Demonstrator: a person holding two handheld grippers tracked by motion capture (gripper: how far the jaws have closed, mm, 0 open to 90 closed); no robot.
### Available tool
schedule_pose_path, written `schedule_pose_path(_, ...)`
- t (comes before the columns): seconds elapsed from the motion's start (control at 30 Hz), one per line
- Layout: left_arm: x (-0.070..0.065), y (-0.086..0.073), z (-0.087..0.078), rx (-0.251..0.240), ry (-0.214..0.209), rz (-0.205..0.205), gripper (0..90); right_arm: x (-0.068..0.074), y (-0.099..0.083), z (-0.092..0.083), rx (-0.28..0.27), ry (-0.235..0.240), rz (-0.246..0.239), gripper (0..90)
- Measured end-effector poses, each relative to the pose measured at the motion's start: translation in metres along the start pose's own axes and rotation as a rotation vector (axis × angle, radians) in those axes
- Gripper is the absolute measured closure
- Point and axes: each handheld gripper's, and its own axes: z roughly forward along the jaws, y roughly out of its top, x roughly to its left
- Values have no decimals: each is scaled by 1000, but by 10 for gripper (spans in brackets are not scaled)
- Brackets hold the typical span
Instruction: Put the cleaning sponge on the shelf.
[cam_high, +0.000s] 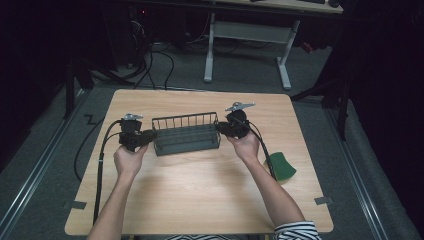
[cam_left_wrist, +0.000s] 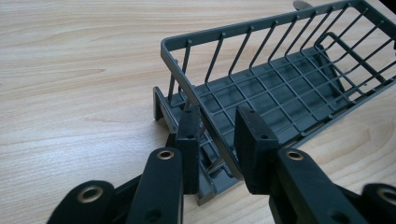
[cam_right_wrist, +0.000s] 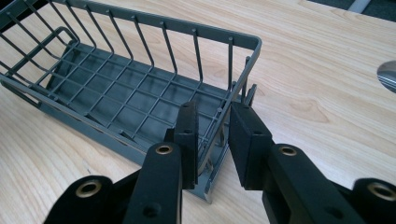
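Wire rack (cam_high: 186, 135) mid-table. Left gripper (cam_left_wrist: 215, 140) and right gripper (cam_right_wrist: 214, 140) straddle end wires, jaws apart, not clamped. Risk: thin wire slipping between pads, uneven lift tilting rack, nudging green sponge (cam_high: 281, 166).

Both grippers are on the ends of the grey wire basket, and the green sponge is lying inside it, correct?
Not quite. The left gripper and right gripper are each at an end of the grey wire basket, but the green sponge lies on the table, off by the person's right forearm, as the high view shows. The basket looks empty.
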Motion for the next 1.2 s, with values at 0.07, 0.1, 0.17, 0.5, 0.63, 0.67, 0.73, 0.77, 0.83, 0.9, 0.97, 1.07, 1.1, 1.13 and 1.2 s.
schedule_pose_path(0.07,-2,0,0,3,-6,7,721,1,-1,-4,14,-13,-7,737)
schedule_pose_path(0.1,-4,-1,0,4,-6,9,721,1,-3,-7,17,-17,-18,737)
schedule_pose_path(0.17,-6,-2,-1,2,-15,11,721,1,-4,-8,17,-19,-21,737)
schedule_pose_path(0.5,-20,-12,-10,9,-7,48,725,6,-21,-27,-5,-4,-38,749)
schedule_pose_path(0.63,-26,-16,-12,8,-20,56,724,7,-30,-36,-9,-1,-38,749)
schedule_pose_path(0.67,-26,-17,-12,5,-28,52,724,7,-30,-36,-9,-1,-38,749)
schedule_pose_path(0.73,-28,-20,-13,0,-37,49,724,6,-33,-40,-12,0,-40,749)
schedule_pose_path(0.77,-29,-21,-14,-2,-41,49,724,6,-35,-42,-17,1,-42,749)
schedule_pose_path(0.83,-32,-23,-15,-4,-47,50,723,7,-39,-45,-16,3,-40,748)
schedule_pose_path(0.9,-35,-26,-17,-4,-50,52,723,7,-41,-48,-12,4,-44,747)
schedule_pose_path(0.97,-37,-28,-19,-5,-57,53,722,9,-44,-52,-15,0,-48,747)
schedule_pose_path(1.07,-41,-32,-21,-9,-71,51,720,8,-50,-57,-20,9,-40,745)
schedule_pose_path(1.1,-43,-33,-21,-7,-72,53,720,8,-52,-59,-18,9,-42,745)
schedule_pose_path(1.13,-44,-33,-22,-6,-68,58,720,9,-53,-60,-17,9,-39,744)
schedule_pose_path(1.2,-47,-35,-23,-6,-68,63,720,10,-55,-63,-9,-3,-53,745)
